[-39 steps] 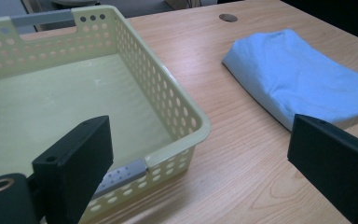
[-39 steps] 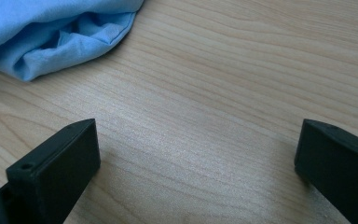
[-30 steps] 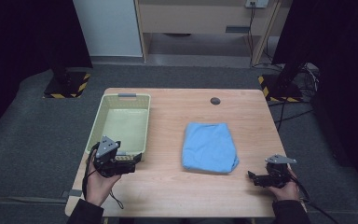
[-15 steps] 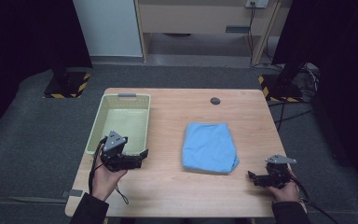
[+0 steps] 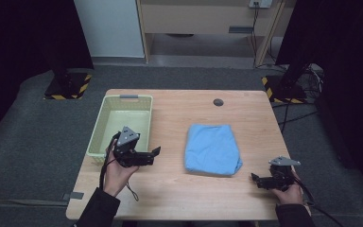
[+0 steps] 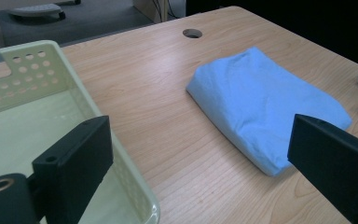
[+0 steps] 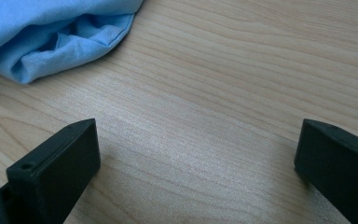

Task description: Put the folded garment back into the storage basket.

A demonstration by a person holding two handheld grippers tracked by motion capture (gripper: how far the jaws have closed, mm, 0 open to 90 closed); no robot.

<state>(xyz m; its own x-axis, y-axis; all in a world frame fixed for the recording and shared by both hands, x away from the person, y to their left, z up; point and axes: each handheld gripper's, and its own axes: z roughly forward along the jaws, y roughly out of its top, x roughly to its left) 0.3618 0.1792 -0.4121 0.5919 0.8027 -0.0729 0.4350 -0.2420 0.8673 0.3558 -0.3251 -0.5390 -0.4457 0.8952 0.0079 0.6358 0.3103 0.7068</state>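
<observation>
Dark room, grey carpet, pale cabinet at the back; your wooden tabletop [image 5: 170, 118] sits in the middle w/ a small round cable hole [image 5: 218, 102] near its far edge. On the left side of the tabletop stands a pale green basket [image 5: 99, 135], perforated walls, nothing visible inside. A folded blue cloth [image 5: 212, 149] lies flat approx. center-right, well apart from the basket.

Your left gripper [image 5: 155, 152] hovers just beside the basket's near right corner, held above the wood and pointing right toward the cloth. Its jaws stand wide apart, nothing between them. In the left gripper view the cloth [image 6: 265, 105] lies ahead between the jaws, the basket rim [image 6: 95, 121] runs under the left-hand jaw.

Your right gripper [image 5: 255, 178] is low at the near right of the tabletop, pointing left, near the cloth's near right corner but not touching it. Jaws also wide, empty; in the right gripper view bare wood lies between them and the cloth's rumpled edge [image 7: 51, 37] is at top left.
</observation>
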